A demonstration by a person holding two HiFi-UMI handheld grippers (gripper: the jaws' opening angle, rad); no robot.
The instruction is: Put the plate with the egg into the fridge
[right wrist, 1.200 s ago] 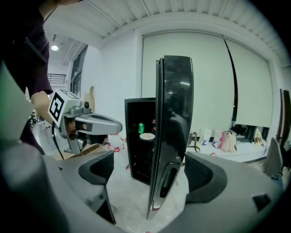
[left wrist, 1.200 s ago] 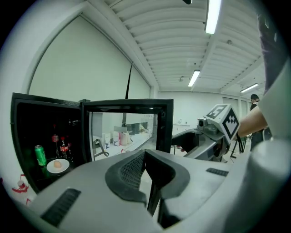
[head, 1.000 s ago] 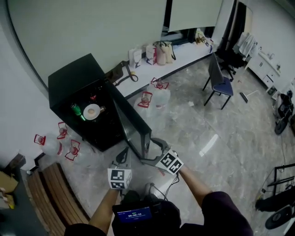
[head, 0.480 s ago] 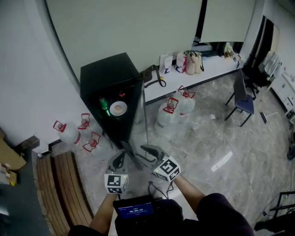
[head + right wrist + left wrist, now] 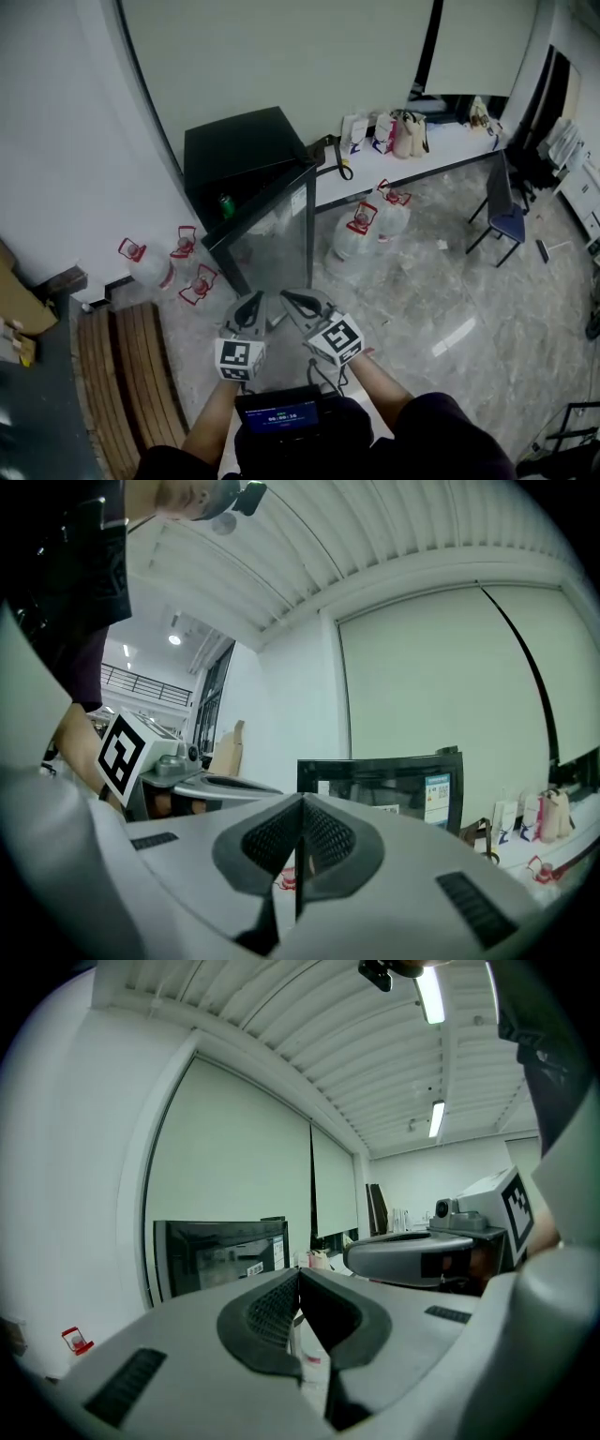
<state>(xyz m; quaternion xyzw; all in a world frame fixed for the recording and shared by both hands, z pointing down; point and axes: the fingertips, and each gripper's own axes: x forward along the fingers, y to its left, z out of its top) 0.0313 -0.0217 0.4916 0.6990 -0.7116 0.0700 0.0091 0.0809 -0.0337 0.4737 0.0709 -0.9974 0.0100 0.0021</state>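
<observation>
Marble floor (image 5: 427,305) spreads around the black fridge (image 5: 246,150).

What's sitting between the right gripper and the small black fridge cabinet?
Only the black fridge's own glass door, standing nearly closed across its front; the head view shows it.

Bright even light from ceiling tubes (image 5: 432,996); floor (image 5: 452,337) glare; strong fisheye edges.

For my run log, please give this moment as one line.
fridge door: ajar | left gripper: shut, empty | right gripper: just closed, empty
</observation>
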